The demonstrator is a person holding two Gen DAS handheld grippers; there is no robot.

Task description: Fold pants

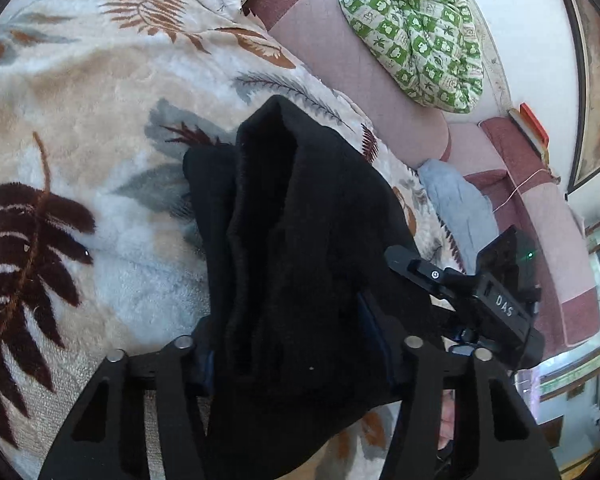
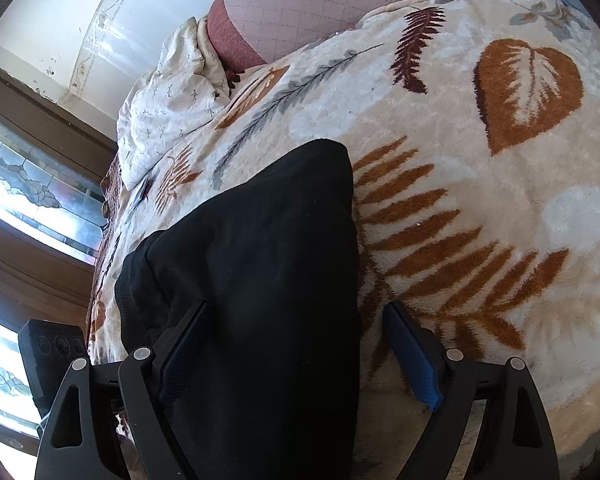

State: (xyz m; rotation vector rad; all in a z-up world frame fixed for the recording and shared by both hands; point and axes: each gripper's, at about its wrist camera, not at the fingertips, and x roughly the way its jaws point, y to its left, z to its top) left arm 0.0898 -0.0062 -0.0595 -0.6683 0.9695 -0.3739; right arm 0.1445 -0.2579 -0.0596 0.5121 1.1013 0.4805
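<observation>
The black pants [image 1: 300, 240] lie bunched on a cream leaf-patterned blanket [image 1: 80, 120]. In the left wrist view my left gripper [image 1: 296, 344] has its jaws wide apart, and the cloth fills the gap between the fingers and hides the pads. The right gripper's body [image 1: 496, 300] shows at the right of the pants. In the right wrist view my right gripper [image 2: 296, 344] is open. The pants [image 2: 260, 280] lie flat between its fingers, beside the left finger [image 2: 184, 344]. The blue pad of the right finger [image 2: 416, 360] is clear of the cloth.
A pink sofa back [image 1: 348, 52] carries a green patterned cloth [image 1: 420, 28] and a grey cloth [image 1: 456, 204]. A crumpled white sheet [image 2: 168, 96] lies at the blanket's far edge. A window [image 2: 28, 192] is at the left. The left gripper's body [image 2: 48, 352] shows at lower left.
</observation>
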